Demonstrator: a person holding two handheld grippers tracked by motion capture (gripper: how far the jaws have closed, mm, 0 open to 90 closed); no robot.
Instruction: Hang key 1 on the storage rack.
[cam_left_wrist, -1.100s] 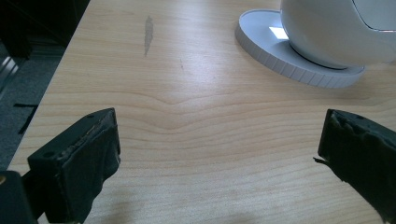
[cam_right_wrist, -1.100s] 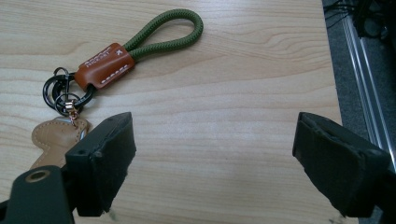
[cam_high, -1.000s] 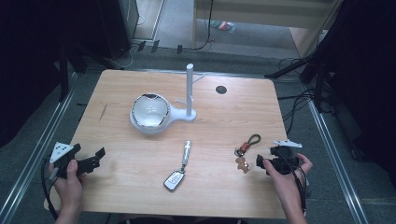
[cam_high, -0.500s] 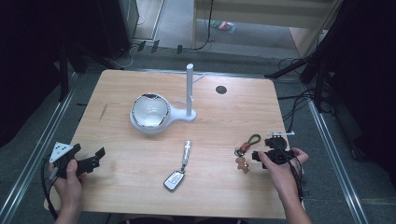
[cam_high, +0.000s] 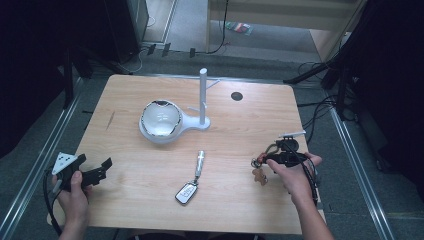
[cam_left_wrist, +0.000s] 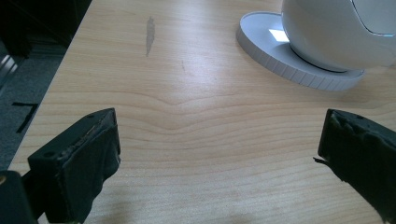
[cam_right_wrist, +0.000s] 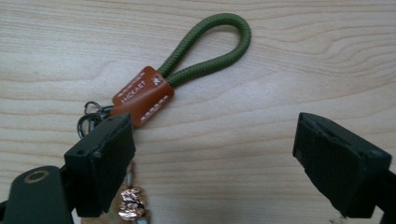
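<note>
Right gripper (cam_right_wrist: 212, 158) spread over the keyring (cam_right_wrist: 187, 70), lined up to pinch it. Left gripper (cam_left_wrist: 219, 158) spread, parked near-left, idle.

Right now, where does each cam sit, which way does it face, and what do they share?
High view: above the person's side, looking forward and down on the table; both forearms and hands enter from the bottom, left tool and right tool.
Left gripper view: rides the left tool, looking low across the table toward the white lamp base; both jaws apart.
Right gripper view: rides the right tool, looking down at the green loop keychain; jaws apart.
Shared: high and right gripper views both show the keychain; high and left both show the lamp base.
</note>
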